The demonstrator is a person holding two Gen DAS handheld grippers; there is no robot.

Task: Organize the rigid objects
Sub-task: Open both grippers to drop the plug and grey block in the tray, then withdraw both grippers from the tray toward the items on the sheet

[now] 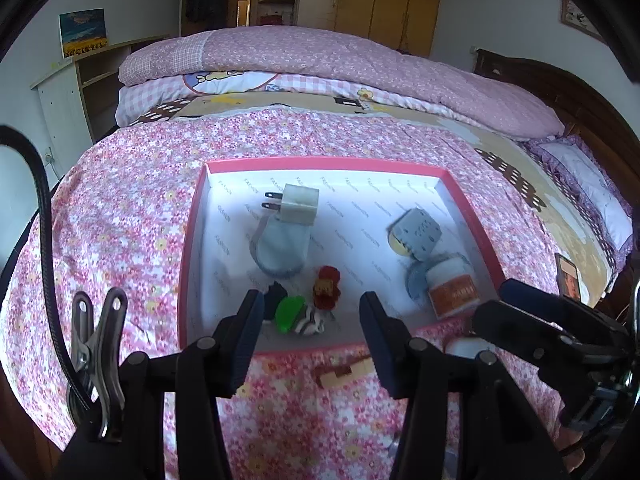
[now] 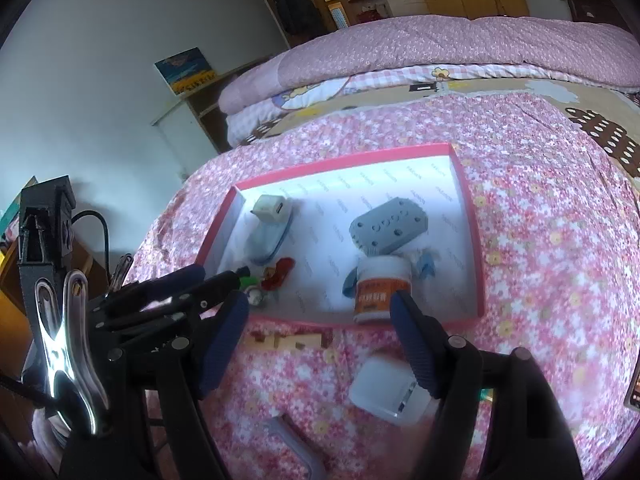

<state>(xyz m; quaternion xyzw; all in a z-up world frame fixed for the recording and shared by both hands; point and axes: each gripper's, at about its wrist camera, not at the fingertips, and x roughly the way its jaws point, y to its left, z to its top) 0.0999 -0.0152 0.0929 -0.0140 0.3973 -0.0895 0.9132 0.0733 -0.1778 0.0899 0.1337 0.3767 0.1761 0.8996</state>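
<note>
One box (image 1: 192, 240) is being shown, holding one charger (image 1: 298, 205) and one bottle (image 1: 452, 289), label unreadable; both grippers (image 1: 312, 316) (image 2: 320, 312) are being held apart, empty.

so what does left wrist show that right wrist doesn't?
Left wrist only: the charger's metal prongs and a phone at the bed's right edge.
Right wrist only: a white rectangular case on the bedspread near the right gripper, and a grey piece below it.
Both: pink-rimmed tray, charger, grey block, orange-label bottle, wooden piece, both grippers open and empty.
</note>
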